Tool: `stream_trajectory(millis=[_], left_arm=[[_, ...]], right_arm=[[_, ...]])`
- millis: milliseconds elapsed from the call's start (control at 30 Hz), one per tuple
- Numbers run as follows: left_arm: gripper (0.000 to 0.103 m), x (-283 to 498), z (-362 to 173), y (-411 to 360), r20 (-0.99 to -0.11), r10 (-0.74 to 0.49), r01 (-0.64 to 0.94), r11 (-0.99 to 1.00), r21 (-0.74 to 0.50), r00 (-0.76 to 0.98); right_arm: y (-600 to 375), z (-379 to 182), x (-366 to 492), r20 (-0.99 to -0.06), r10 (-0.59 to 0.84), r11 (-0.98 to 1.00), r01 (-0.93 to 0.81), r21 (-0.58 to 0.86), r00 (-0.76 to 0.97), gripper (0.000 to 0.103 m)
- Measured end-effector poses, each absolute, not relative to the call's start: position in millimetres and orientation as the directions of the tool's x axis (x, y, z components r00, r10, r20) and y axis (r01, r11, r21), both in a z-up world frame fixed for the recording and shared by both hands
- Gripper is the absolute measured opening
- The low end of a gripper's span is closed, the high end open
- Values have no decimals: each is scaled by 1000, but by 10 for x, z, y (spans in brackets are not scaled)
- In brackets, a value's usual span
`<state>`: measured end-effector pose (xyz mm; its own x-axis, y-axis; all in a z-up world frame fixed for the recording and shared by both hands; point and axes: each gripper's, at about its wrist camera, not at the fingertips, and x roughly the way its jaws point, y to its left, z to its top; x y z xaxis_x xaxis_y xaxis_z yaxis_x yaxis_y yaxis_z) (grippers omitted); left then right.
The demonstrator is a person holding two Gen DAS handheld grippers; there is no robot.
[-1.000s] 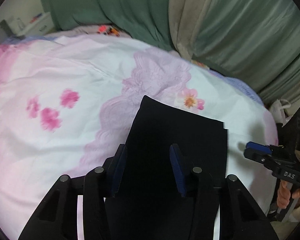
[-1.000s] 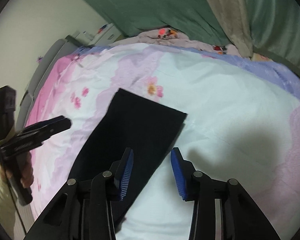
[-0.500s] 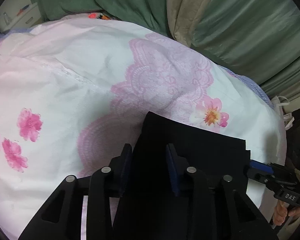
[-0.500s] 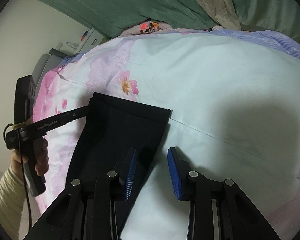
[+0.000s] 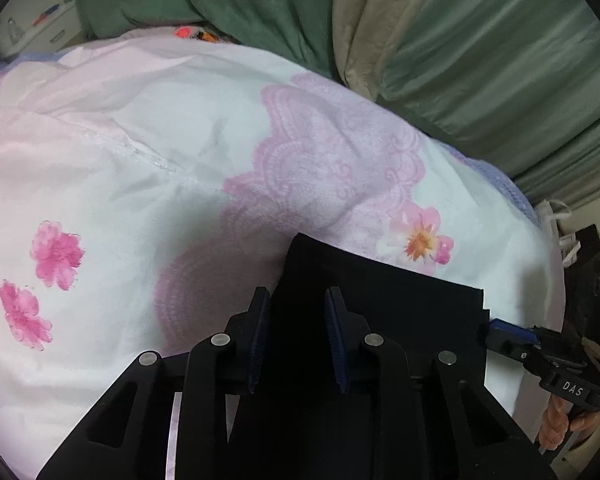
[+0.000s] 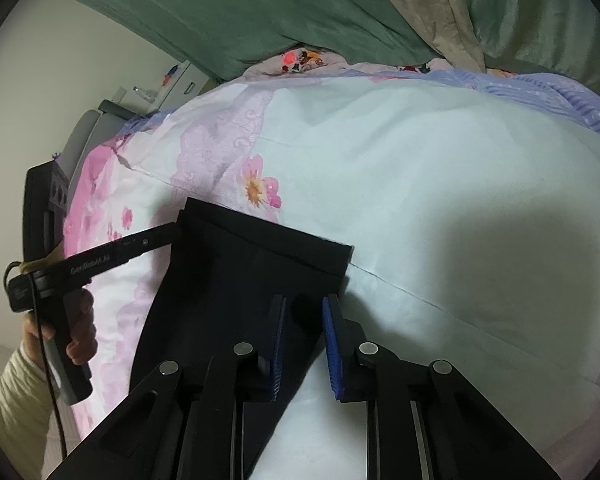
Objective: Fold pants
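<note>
Pants (image 6: 236, 280), black, lie flat on the bed (image 6: 440, 184) as a long narrow strip, legs apparently already stacked; lengthwise folds remain, by your judgement. Your left gripper (image 5: 298, 336) straddles one long edge near the far end, fingers parted, not clamped. Your right gripper (image 6: 303, 340) straddles the opposite edge, fingers likewise parted. Green curtains (image 5: 480, 60) hang behind the floral bedding.

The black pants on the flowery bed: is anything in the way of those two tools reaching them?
Nothing visible. The left tool and right tool already sit open at the flat black fabric pants.
</note>
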<state>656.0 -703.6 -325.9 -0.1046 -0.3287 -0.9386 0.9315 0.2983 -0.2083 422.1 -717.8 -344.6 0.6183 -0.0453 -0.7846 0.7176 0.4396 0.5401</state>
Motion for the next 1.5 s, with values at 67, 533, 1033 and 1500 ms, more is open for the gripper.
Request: stream_trajectory(millis=[67, 533, 1033, 1500], left_arm=[[29, 6519, -3284, -7035, -943, -313, 938, 282, -203, -110], [20, 6566, -3312, -7034, -945, -285, 928, 281, -244, -162], [16, 6491, -3395, -7066, -955, -261, 943, 259, -210, -141], [7, 6620, -3328, -7127, -949, -306, 943, 285, -172, -81]], right_arm=[[-7181, -3457, 4218, -785, -42, 436, 718, 542, 618, 20], [-7217, -3412, 4292, -779, -23, 471, 694, 545, 627, 10], [-7291, -3567, 4153, -792, -26, 398, 733, 552, 610, 29], [-7366, -3358, 4331, -789, -92, 459, 729, 508, 608, 7]])
